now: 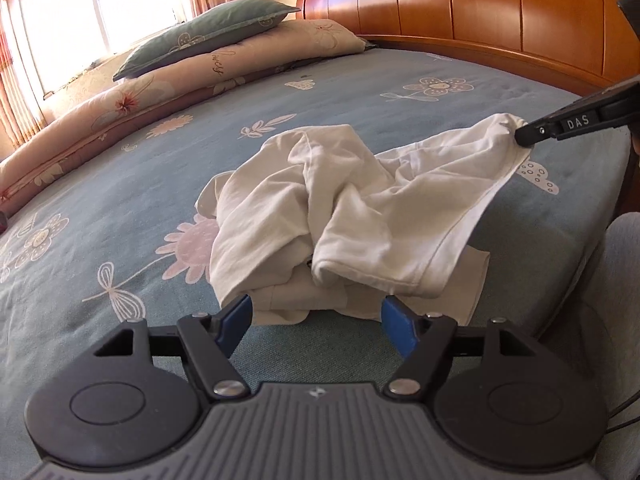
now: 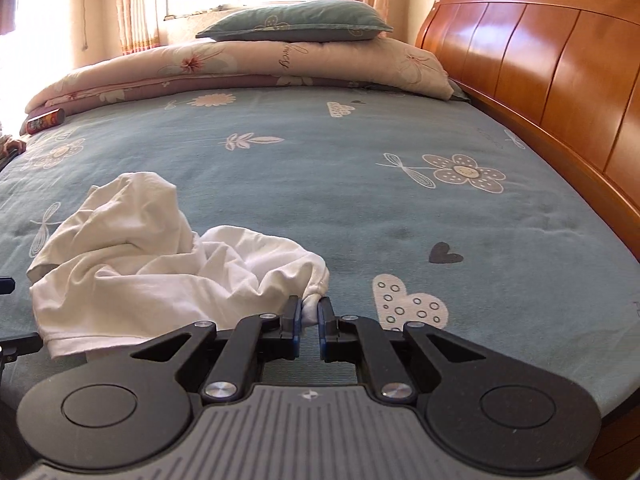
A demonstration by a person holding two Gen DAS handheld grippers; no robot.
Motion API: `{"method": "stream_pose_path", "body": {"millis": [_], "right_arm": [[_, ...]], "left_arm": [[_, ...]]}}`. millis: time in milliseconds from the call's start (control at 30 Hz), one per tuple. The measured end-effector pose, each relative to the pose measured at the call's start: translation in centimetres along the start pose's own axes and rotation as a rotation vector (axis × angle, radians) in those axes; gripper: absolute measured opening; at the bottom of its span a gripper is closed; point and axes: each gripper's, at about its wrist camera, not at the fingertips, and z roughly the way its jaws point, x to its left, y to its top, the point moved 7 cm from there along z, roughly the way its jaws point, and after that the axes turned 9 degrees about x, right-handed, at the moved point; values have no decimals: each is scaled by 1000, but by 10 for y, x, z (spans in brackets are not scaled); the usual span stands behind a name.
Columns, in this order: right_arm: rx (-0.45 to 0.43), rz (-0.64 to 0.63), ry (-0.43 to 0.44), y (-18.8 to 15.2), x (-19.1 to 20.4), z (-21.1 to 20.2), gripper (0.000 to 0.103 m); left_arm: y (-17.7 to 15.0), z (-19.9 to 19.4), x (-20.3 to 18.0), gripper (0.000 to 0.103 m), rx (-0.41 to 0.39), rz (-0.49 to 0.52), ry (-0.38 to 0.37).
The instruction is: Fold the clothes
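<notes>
One white garment [image 1: 352, 216] lay crumpled on the blue flowered bedsheet [image 1: 120, 208], near the bed's near edge, and you had two grippers on the job. Your right gripper [image 2: 309, 314] was clamped on a bunched corner of the cloth — its two blue-padded fingers [image 2: 294, 316] pressed close with a wad of white fabric between them; in the left wrist view that same gripper [image 1: 528, 136] came in from the right and held the corner lifted off the sheet, so the fabric sloped up from the heap to the grip. Your left gripper [image 1: 316, 320] stood released, its two blue fingers [image 1: 236, 318] spread wide just short of the heap's near side; whether they touched the cloth was not clear. Beyond the garment you had one folded quilt [image 2: 240, 64] along the far side of the bed, one grey-green pillow [image 2: 296, 20] on top of it, and one wooden headboard [image 2: 540, 56] to the right. One small cylindrical can [image 2: 44, 120] lay on the sheet beside the quilt's left end — well apart from the garment.
</notes>
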Motion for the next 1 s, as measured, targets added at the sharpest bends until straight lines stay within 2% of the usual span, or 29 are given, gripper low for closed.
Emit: {"method": "stream_pose_path", "body": {"millis": [67, 133, 267, 467, 600, 667, 733, 800, 833, 933, 1000], "right_arm": [[9, 42, -5, -3, -10, 2, 12], [20, 62, -14, -6, -16, 3, 18], [28, 69, -3, -12, -19, 1, 36], [33, 73, 37, -16, -16, -1, 39], [39, 67, 63, -18, -9, 0, 40], [42, 59, 74, -19, -5, 1, 40], [44, 49, 82, -20, -1, 1, 40], [44, 40, 87, -21, 2, 0, 42], [44, 36, 89, -21, 3, -1, 44], [40, 24, 92, -23, 6, -3, 45], [39, 20, 91, -24, 6, -4, 45]], "left_arm": [[2, 2, -5, 72, -9, 53, 25], [4, 6, -12, 73, -17, 129, 64], [2, 13, -27, 73, -24, 294, 143], [-1, 19, -46, 73, -62, 522, 252], [4, 18, -61, 74, -115, 666, 278], [6, 17, -68, 69, -143, 738, 287], [9, 16, -76, 55, -171, 810, 296], [12, 17, -79, 23, -164, 822, 263], [14, 18, -79, 11, -155, 819, 240], [24, 14, -76, 5, -160, 768, 185], [33, 9, -69, 4, -181, 727, 177]]}}
